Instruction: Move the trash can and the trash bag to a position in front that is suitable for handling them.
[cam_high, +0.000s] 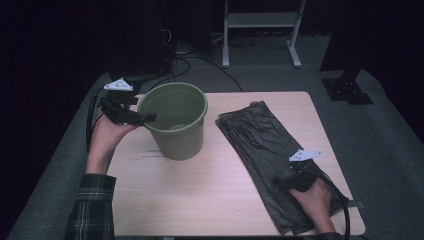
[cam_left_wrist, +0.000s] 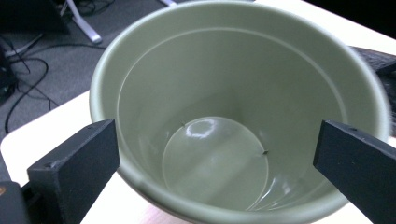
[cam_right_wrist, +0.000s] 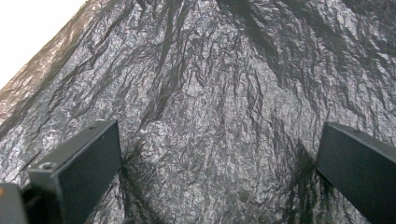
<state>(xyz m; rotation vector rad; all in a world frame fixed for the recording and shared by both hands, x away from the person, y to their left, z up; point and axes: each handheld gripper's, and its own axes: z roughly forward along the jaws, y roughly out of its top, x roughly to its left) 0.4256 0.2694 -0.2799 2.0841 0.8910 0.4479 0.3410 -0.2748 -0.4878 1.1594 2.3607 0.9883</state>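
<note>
An empty olive-green plastic bucket stands upright on the left half of the wooden table. My left gripper hovers at the bucket's left rim, open, and looks down into the bucket with its jaws spread wide. A crumpled black plastic bag lies flat along the right half of the table. My right gripper is low over the bag's near end, open, its jaws set wide apart right at the wrinkled bag.
Beyond the table's far edge are the white legs of a desk frame, cables on the grey floor and a black stand base at the right. Bare tabletop lies between bucket and bag.
</note>
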